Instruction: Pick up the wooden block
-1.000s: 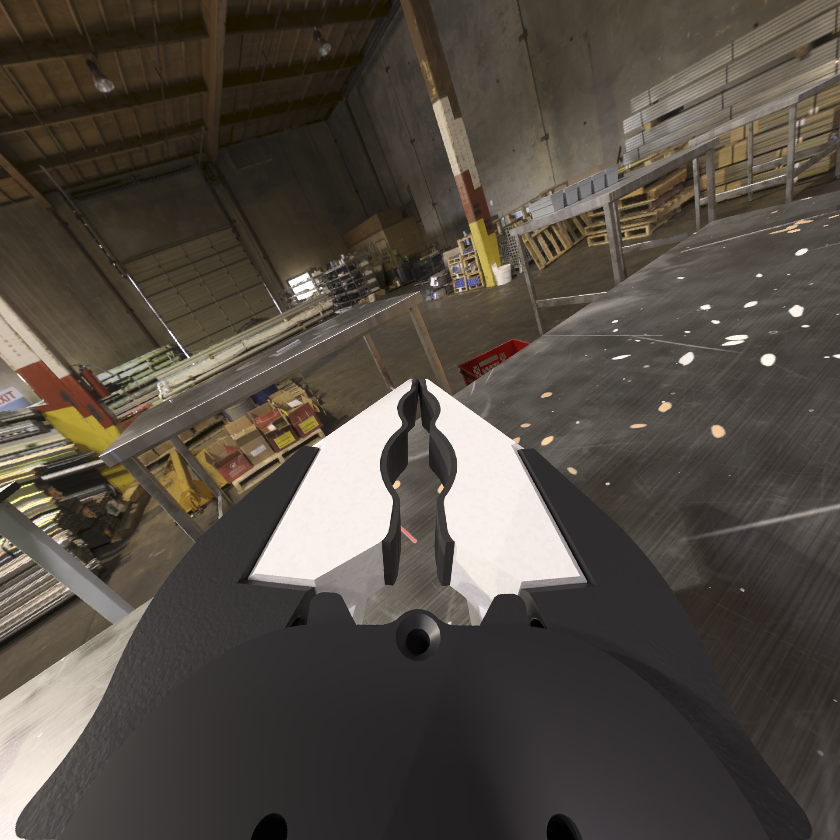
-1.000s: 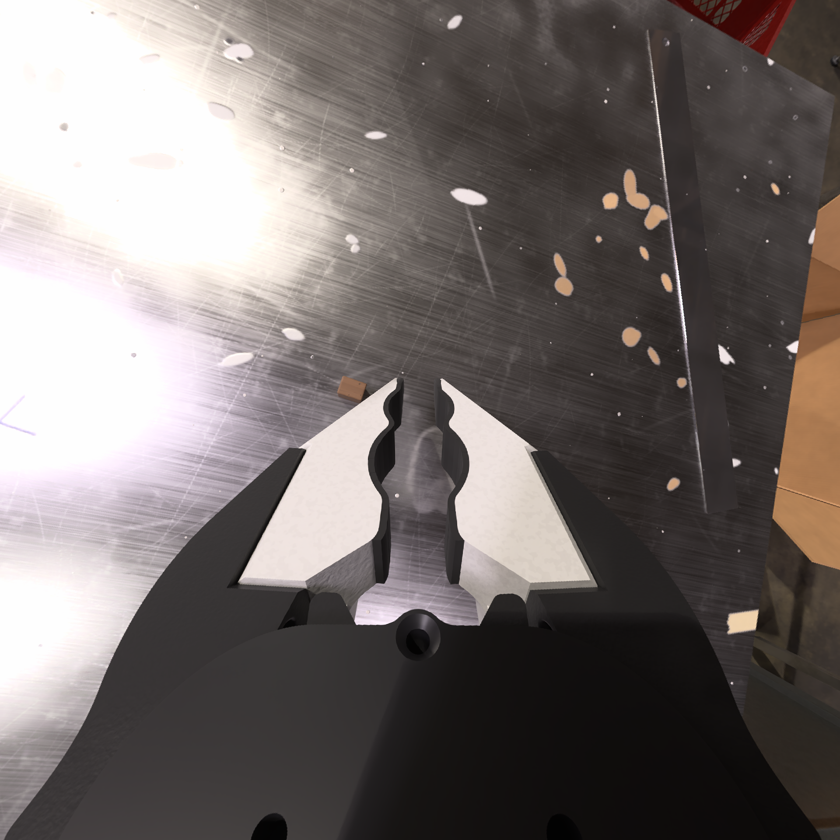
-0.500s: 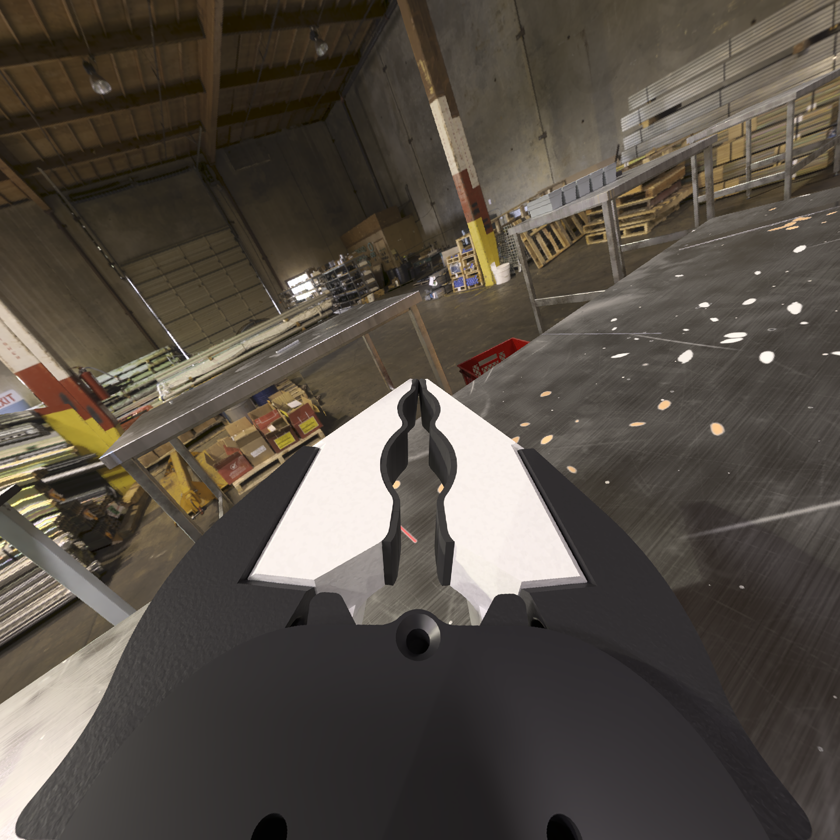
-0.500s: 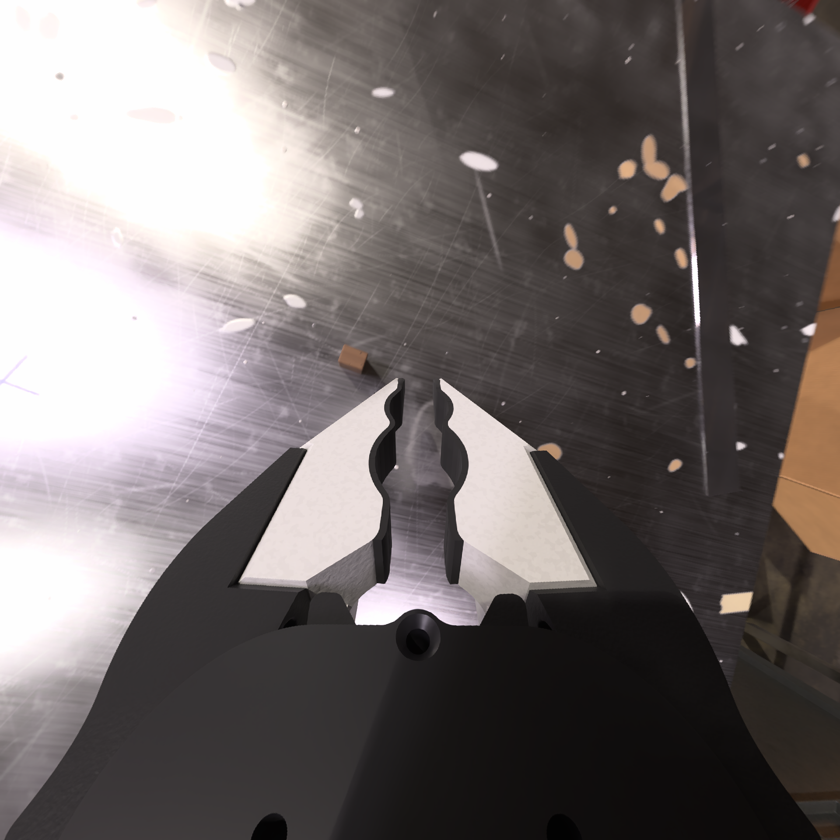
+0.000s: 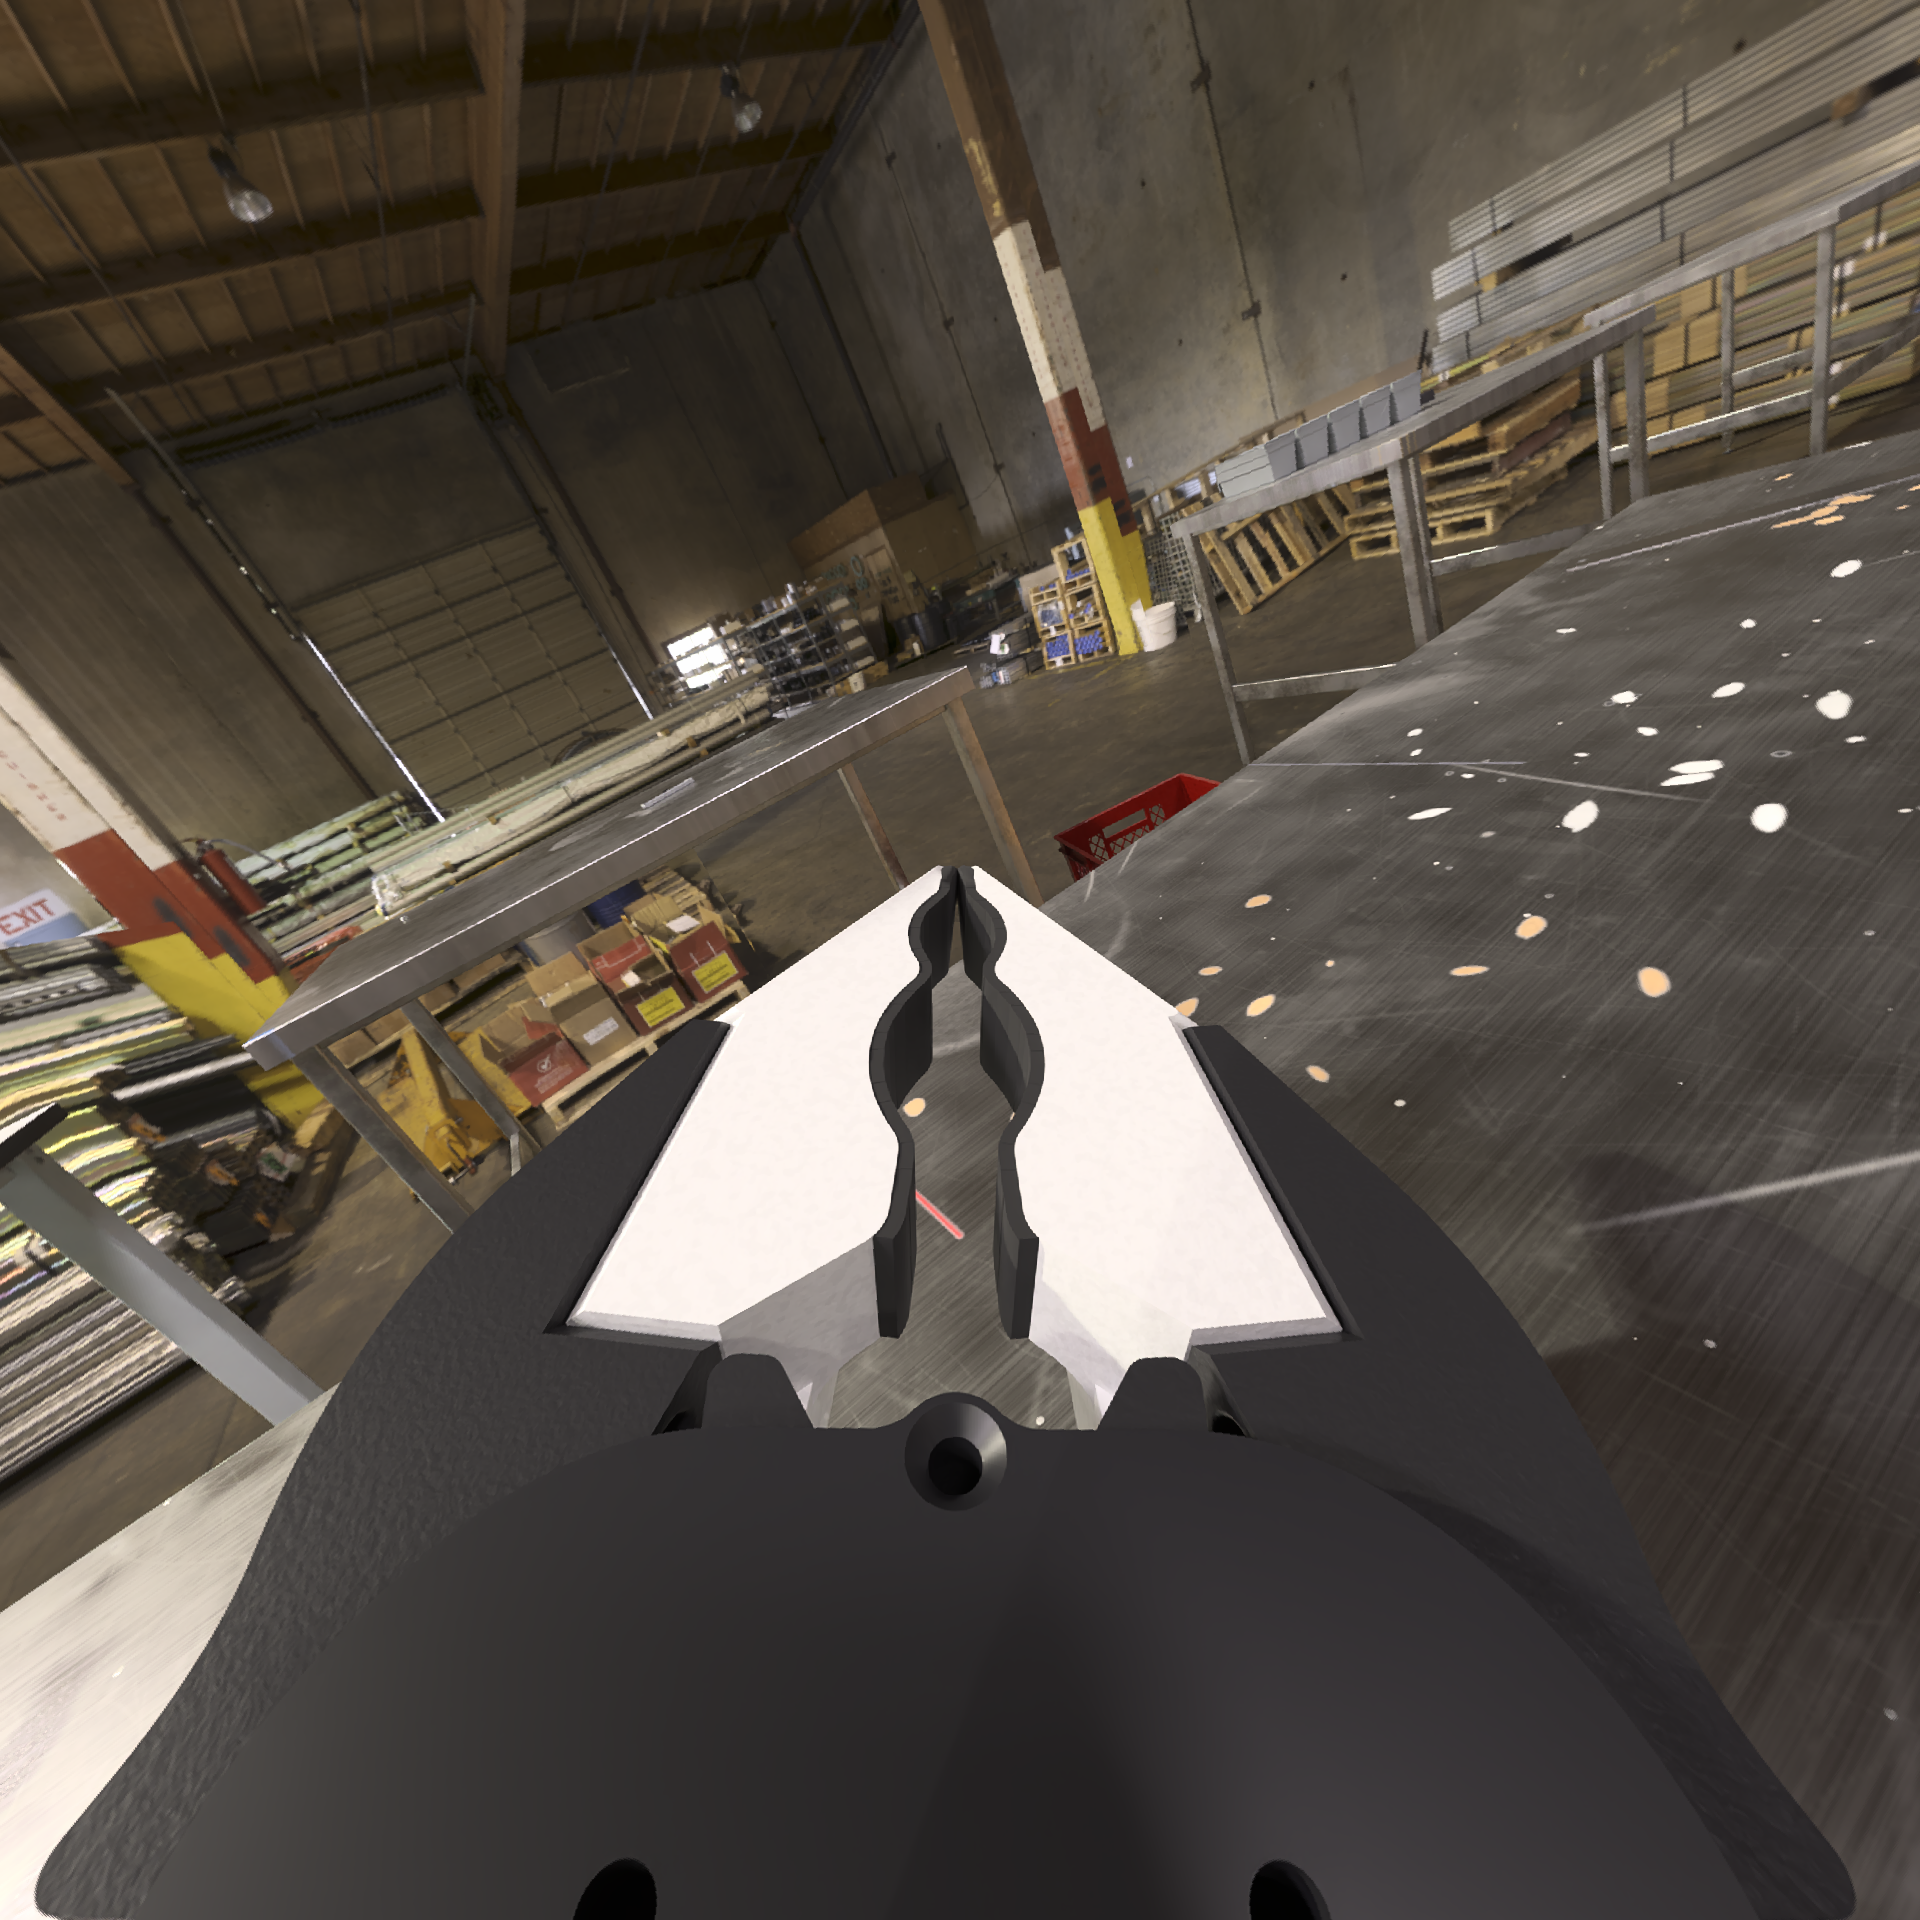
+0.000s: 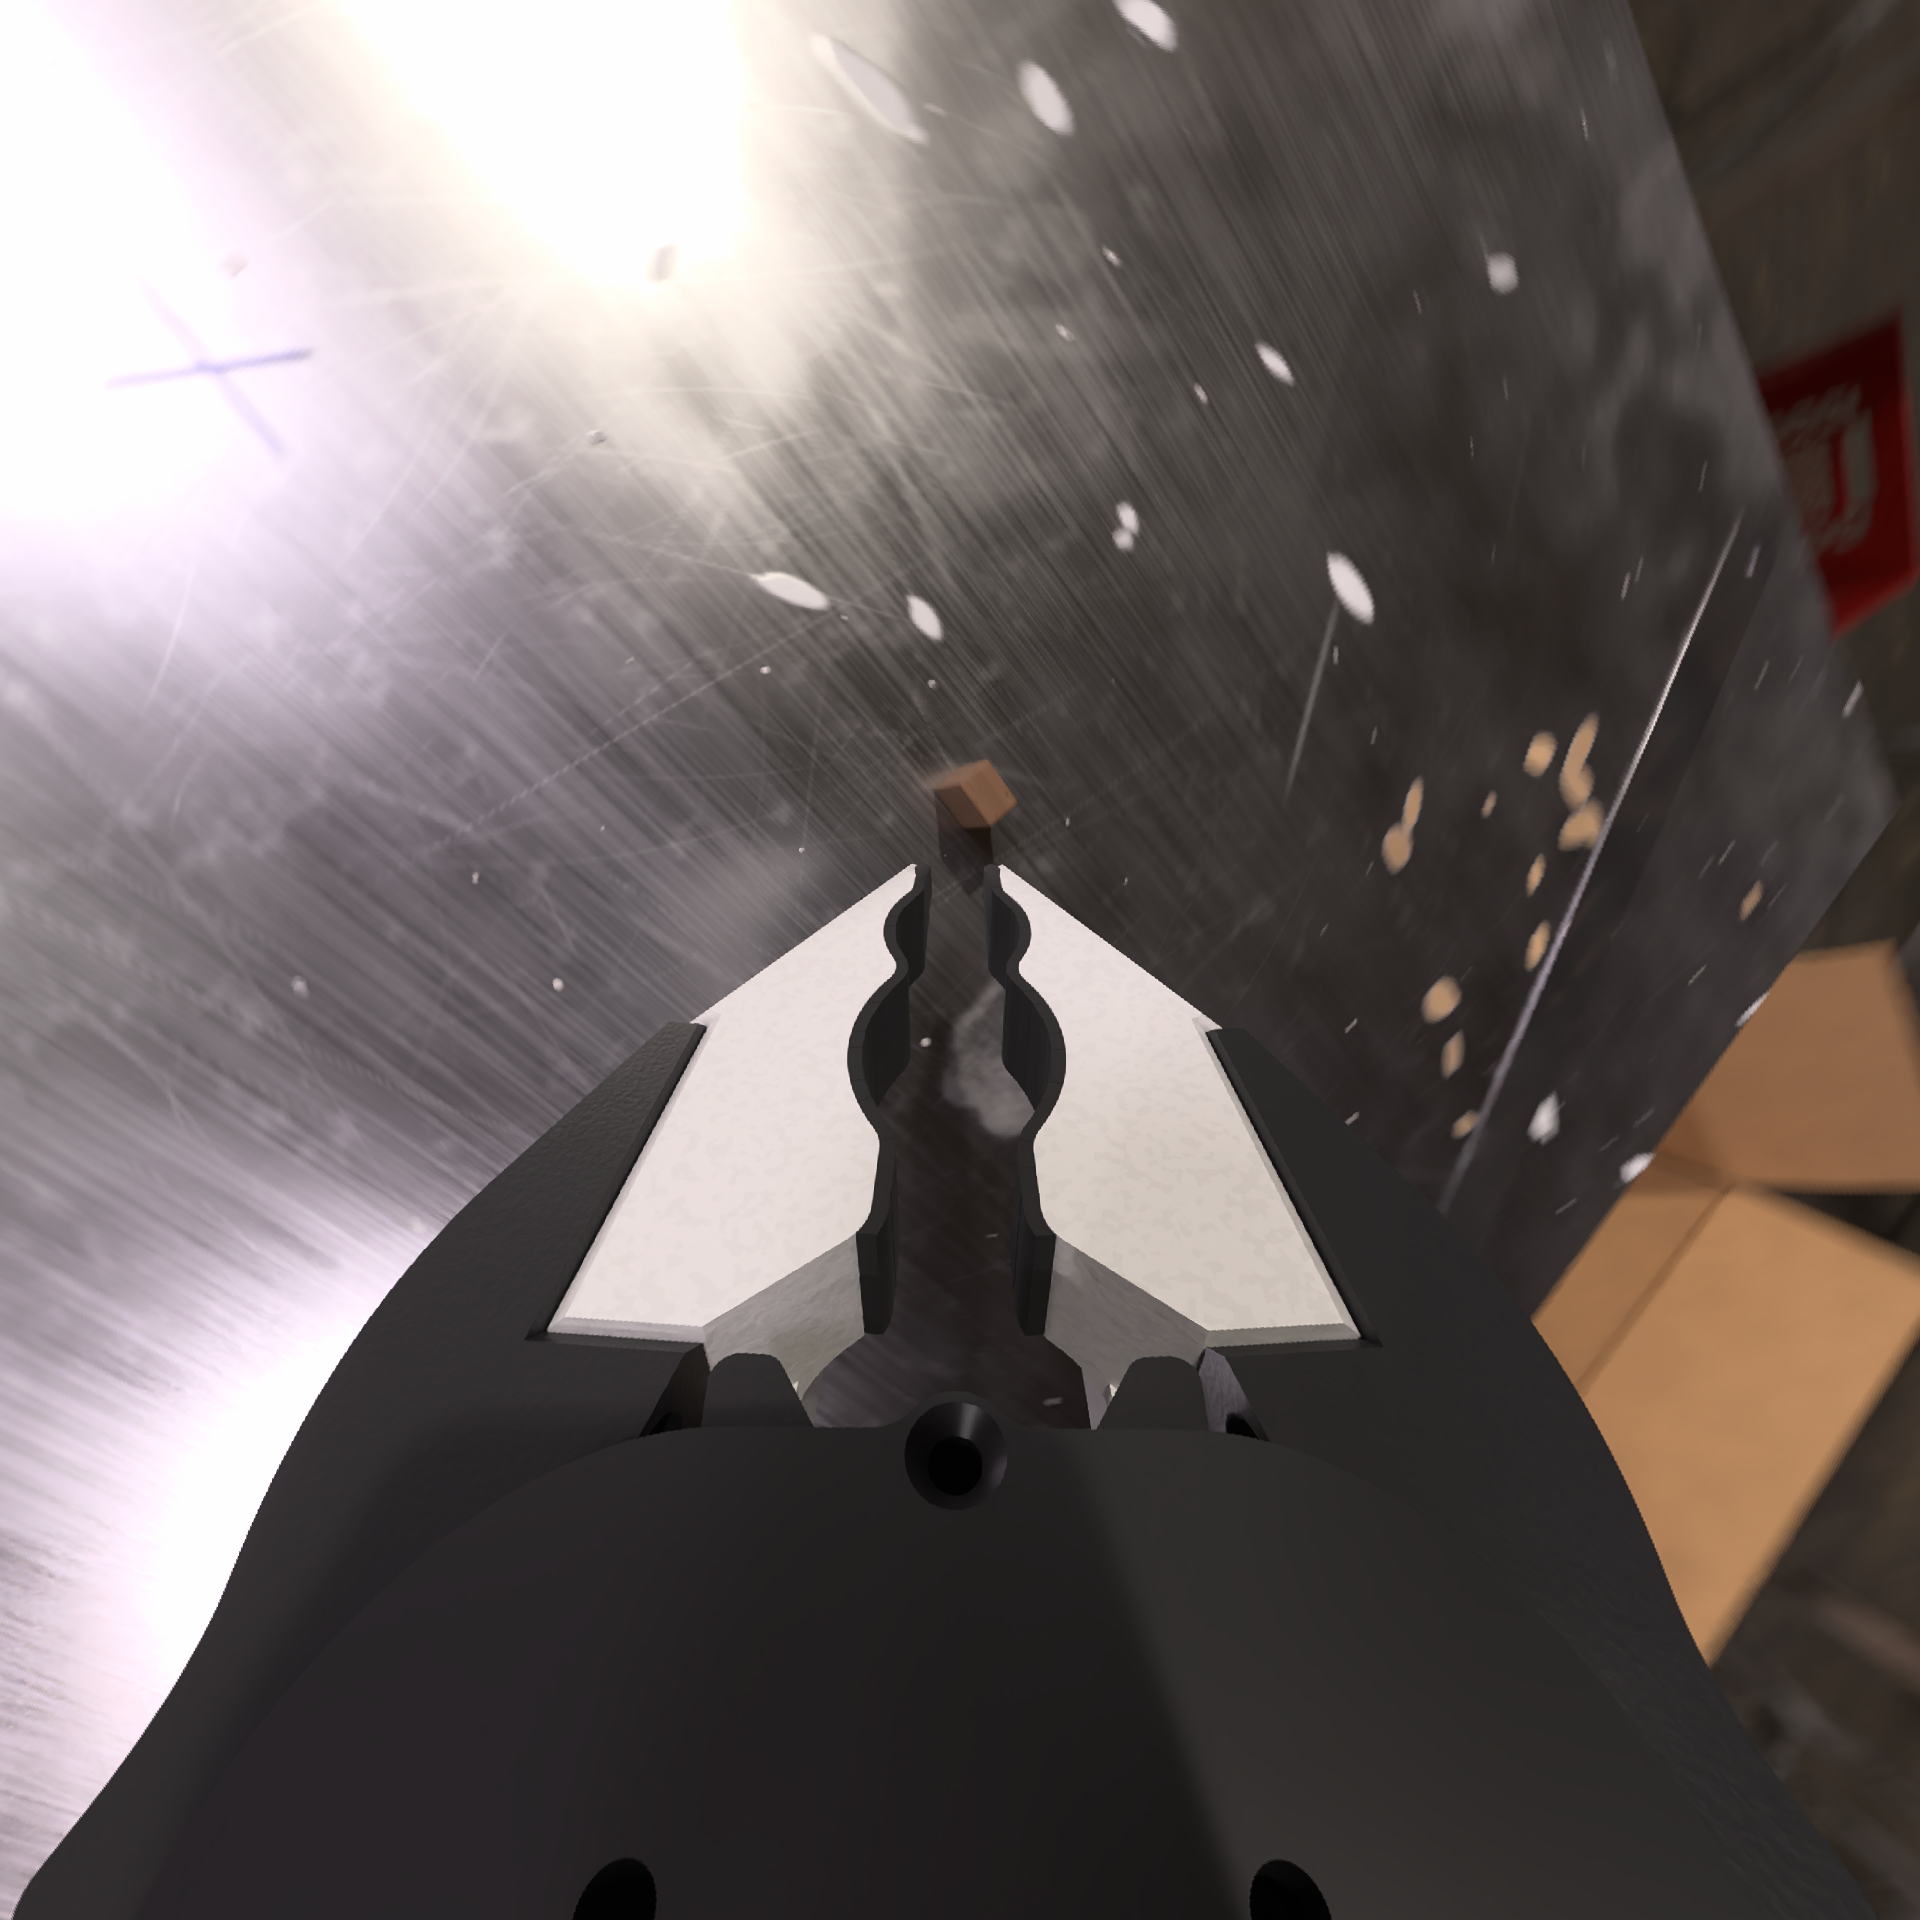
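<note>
The wooden block point(image 6: 974, 795) is a small brown cube resting on the scratched metal table point(image 6: 623, 727). In the right wrist view it lies just beyond my right gripper's tips and in line with the gap. My right gripper point(image 6: 958, 883) is open a little, empty, and looks down at the table from above. My left gripper point(image 5: 956, 878) is shut with its tips touching and holds nothing. It hovers over the table's left edge point(image 5: 1143, 862) and points out at the warehouse. The block does not show in the left wrist view.
Bright glare point(image 6: 312, 208) covers the table's left part in the right wrist view. The table's right edge point(image 6: 1621, 935) runs close, with cardboard boxes point(image 6: 1714, 1299) and a red crate point(image 6: 1849, 478) below. Another metal table point(image 5: 623, 852) stands beyond the left gripper.
My right gripper has turned and shifted so the block moved from left of its tips to straight ahead of the gap. The left gripper has barely moved.
</note>
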You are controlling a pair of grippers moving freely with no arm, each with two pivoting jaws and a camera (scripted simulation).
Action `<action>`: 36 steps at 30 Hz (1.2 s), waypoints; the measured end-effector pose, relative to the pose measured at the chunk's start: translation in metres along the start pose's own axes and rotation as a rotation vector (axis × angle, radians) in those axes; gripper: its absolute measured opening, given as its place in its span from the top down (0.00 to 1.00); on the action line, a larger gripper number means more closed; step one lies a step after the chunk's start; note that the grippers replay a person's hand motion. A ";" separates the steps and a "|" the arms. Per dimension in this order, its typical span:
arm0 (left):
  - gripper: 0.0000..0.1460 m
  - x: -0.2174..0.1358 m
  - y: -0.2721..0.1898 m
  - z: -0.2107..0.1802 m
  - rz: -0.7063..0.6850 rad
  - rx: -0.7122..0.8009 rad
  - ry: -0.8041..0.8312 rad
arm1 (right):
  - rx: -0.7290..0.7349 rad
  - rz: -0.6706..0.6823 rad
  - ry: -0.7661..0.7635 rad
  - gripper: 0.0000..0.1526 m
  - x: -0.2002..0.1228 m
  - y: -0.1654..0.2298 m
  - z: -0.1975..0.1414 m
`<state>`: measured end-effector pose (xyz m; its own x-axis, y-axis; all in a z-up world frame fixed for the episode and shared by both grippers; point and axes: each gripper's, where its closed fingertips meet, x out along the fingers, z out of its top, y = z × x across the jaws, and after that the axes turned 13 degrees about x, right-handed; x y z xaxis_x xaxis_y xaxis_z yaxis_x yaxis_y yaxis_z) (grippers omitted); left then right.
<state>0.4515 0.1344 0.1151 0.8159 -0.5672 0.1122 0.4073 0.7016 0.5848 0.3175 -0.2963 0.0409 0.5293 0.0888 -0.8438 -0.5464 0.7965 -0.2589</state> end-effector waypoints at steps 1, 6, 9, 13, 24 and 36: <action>1.00 0.000 0.001 0.000 0.002 -0.004 0.000 | -0.091 0.009 0.003 0.93 -0.002 0.002 0.004; 1.00 0.000 0.000 0.000 0.000 0.007 0.000 | -0.491 0.047 0.219 0.93 0.007 -0.011 0.004; 1.00 0.000 0.000 0.000 0.002 0.014 0.003 | -0.597 0.107 0.369 0.92 0.018 -0.020 -0.004; 1.00 0.000 0.002 -0.001 0.005 0.013 0.006 | -0.629 0.195 0.385 0.90 0.030 -0.018 -0.001; 1.00 0.001 0.001 -0.001 0.000 0.014 0.007 | -0.622 0.304 0.447 0.95 0.035 -0.008 -0.005; 1.00 0.000 0.000 0.000 -0.001 0.009 0.001 | -0.813 0.387 0.107 0.95 0.019 0.083 0.111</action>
<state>0.4520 0.1345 0.1154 0.8158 -0.5675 0.1110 0.4042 0.6970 0.5923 0.3542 -0.1618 0.0555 0.1723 0.1740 -0.9696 -0.9848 0.0509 -0.1659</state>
